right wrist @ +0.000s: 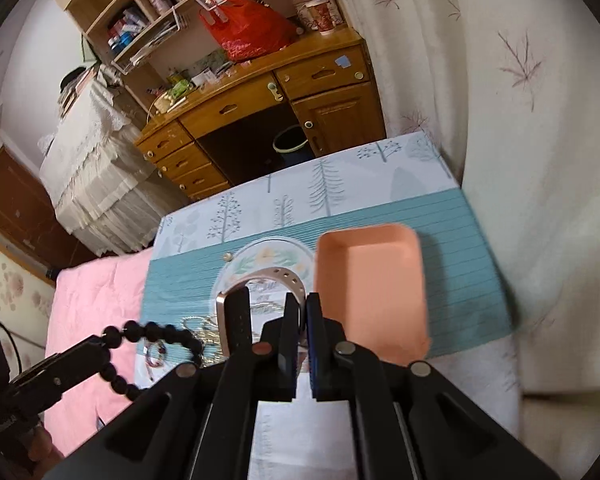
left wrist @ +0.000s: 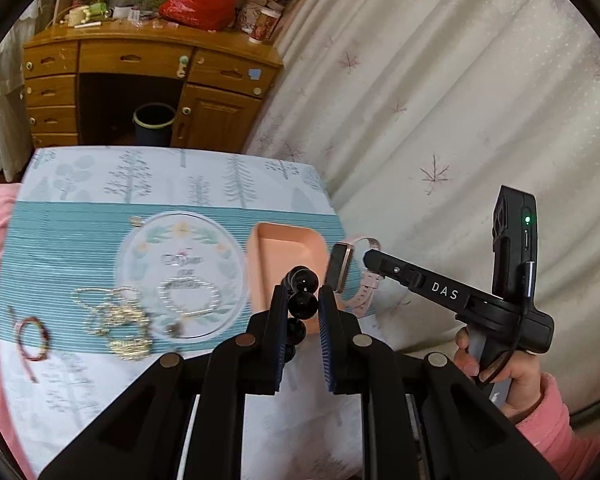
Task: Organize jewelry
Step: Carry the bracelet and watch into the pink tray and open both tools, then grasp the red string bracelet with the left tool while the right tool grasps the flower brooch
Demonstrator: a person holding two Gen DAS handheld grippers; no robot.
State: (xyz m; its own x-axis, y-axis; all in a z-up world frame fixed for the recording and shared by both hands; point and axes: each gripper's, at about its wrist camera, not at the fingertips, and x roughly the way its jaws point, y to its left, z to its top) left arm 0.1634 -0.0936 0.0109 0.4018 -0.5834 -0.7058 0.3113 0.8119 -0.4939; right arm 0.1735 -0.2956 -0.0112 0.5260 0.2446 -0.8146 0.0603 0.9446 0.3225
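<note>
My left gripper is shut on a black bead bracelet and holds it above the table, just left of a peach tray. The bracelet also shows in the right wrist view. My right gripper is shut on the band of a pink watch with a rose-gold case, beside the tray. In the left wrist view the watch hangs at the right gripper's tip, over the tray's right edge. Gold chains, a silver bracelet and a red cord bracelet lie on the teal mat.
The table has a tree-print cloth and a teal striped mat. A small earring lies near the mat's far edge. Pink bedding is at the left, a curtain at the right, a wooden desk behind.
</note>
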